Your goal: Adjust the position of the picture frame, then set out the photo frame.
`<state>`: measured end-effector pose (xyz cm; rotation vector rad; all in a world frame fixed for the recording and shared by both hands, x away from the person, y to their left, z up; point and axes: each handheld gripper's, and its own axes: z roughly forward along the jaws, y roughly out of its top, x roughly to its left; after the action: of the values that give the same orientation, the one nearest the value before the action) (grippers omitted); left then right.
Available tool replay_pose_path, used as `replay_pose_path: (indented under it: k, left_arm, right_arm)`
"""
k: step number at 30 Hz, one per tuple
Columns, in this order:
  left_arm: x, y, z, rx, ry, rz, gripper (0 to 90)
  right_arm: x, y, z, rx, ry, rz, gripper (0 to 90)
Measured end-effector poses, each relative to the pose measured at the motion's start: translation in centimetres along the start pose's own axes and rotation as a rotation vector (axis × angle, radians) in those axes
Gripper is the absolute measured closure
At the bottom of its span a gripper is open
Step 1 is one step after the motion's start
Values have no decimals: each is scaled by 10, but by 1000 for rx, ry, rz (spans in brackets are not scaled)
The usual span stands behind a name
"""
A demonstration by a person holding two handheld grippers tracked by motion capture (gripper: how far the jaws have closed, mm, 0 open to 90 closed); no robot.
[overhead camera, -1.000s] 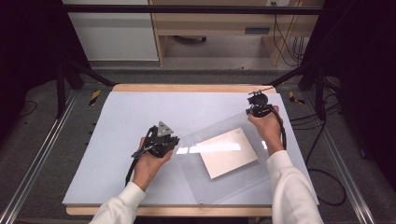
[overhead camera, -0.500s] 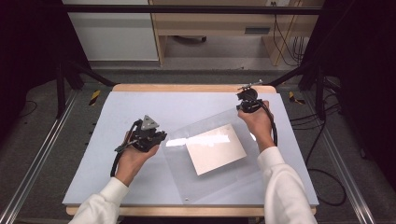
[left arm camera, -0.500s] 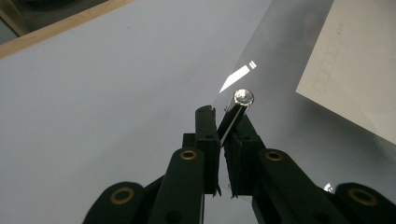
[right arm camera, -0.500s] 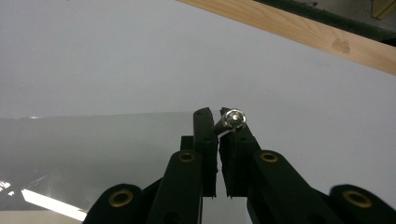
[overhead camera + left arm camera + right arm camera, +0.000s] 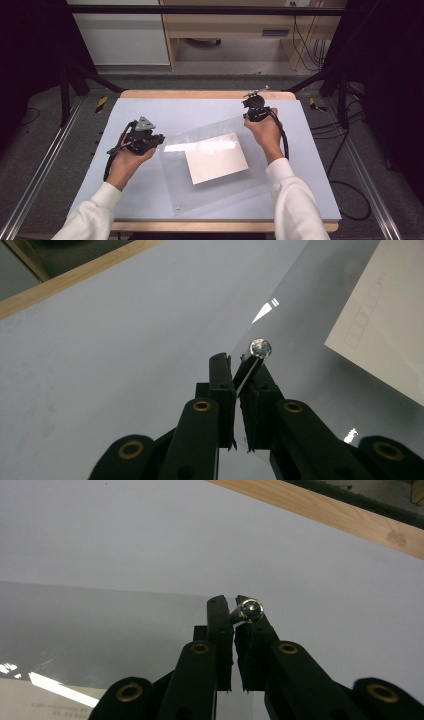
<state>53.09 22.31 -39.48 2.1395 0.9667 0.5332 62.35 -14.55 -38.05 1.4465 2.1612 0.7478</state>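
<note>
A clear plastic sheet [image 5: 215, 192] with a white paper [image 5: 216, 157] on it hangs slanted just above the pale table mat [image 5: 200, 107]. My left gripper [image 5: 160, 141] is shut on the sheet's left corner. In the left gripper view the jaws [image 5: 239, 362] pinch the sheet's edge [image 5: 310, 330] beside a small metal stud [image 5: 260, 347], and the paper [image 5: 385, 325] shows at the right. My right gripper [image 5: 248, 116] is shut on the far right corner. In the right gripper view its jaws [image 5: 234, 602] grip the sheet [image 5: 100, 625] next to another stud [image 5: 250, 610].
The mat lies on a table with a wooden edge [image 5: 200, 94]. Metal frame rails [image 5: 40, 170] run along the left and right sides. A black cable [image 5: 350, 200] loops on the floor at the right. A cabinet [image 5: 120, 35] stands beyond the table.
Both hands have carried the sheet to the left and a little upward. The paper has shifted left with it. Both grips are unchanged.
</note>
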Motion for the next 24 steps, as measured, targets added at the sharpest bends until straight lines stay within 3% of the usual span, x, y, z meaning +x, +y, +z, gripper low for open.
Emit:
replay_pose_path:
  k: [10, 17, 24]
  left_arm:
    - [24, -7, -1, 24, 0, -8, 836]
    - [31, -5, -2, 22, -7, -13, 834]
    - [32, 1, 4, 39, -14, 3, 834]
  right_arm:
    - [19, -6, 7, 10, 15, -19, 858]
    - [24, -5, 3, 5, 14, -32, 858]
    - [22, -18, 0, 25, 14, -10, 858]
